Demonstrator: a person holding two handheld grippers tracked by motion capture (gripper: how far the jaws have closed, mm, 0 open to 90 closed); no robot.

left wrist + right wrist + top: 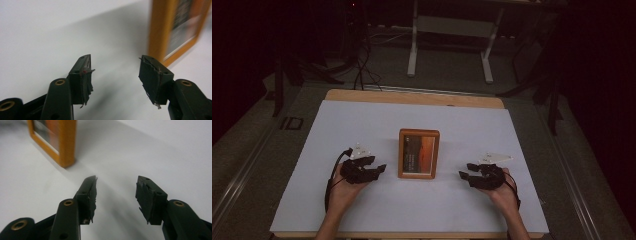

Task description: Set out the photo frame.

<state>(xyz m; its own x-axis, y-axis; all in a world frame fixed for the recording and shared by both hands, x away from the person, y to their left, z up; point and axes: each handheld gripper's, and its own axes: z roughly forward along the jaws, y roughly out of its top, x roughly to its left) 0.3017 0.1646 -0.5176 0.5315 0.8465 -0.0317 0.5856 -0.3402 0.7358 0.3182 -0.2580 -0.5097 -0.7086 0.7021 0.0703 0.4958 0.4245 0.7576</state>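
Flanking a flat rectangular wooden picture frame [418, 153], both grippers' black fingers [81, 80] spread, empty

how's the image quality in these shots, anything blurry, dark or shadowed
High view: dim, the room beyond the white table almost black. Left gripper view: the wooden picture frame is soft and out of focus, while the left gripper looks sharp. Right gripper view: frame blurred, right gripper sharp, a soft shadow beside the frame.
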